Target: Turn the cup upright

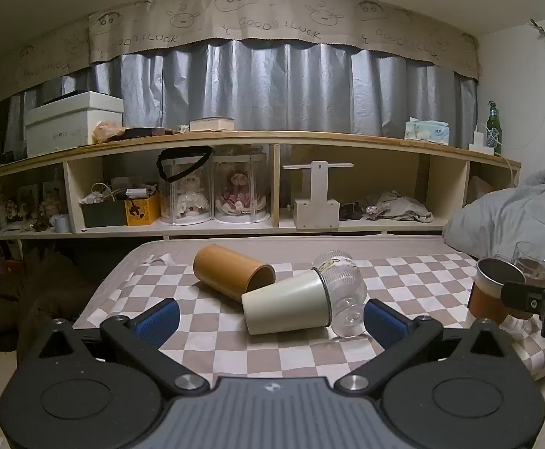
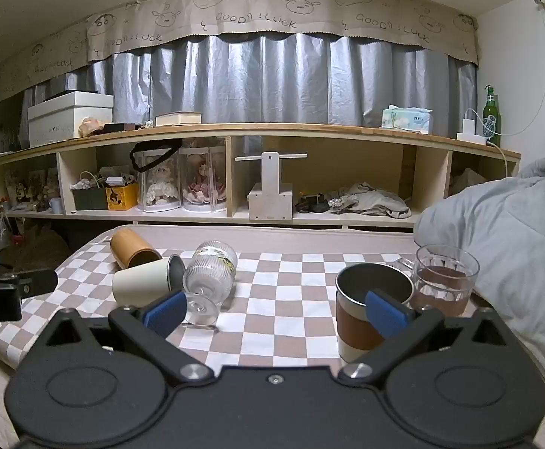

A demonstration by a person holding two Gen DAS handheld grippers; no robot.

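Three cups lie on their sides on the checkered cloth (image 1: pixel 205 336): a brown bamboo cup (image 1: pixel 231 271), a cream cup (image 1: pixel 285 307) and a clear ribbed glass goblet (image 1: pixel 341 292). They also show in the right wrist view: bamboo cup (image 2: pixel 132 250), cream cup (image 2: pixel 143 284), goblet (image 2: pixel 208 273). My left gripper (image 1: pixel 268 316) is open and empty, its blue pads either side of the cream cup and goblet, just in front of them. My right gripper (image 2: pixel 276 312) is open and empty; its right pad overlaps an upright metal cup with a brown sleeve (image 2: pixel 362 299).
An upright glass mug (image 2: pixel 444 280) stands right of the metal cup, which also shows in the left wrist view (image 1: pixel 491 292). A grey duvet (image 2: pixel 515 247) lies at the right. A wooden shelf (image 2: pixel 235 131) with boxes and dolls runs behind the table.
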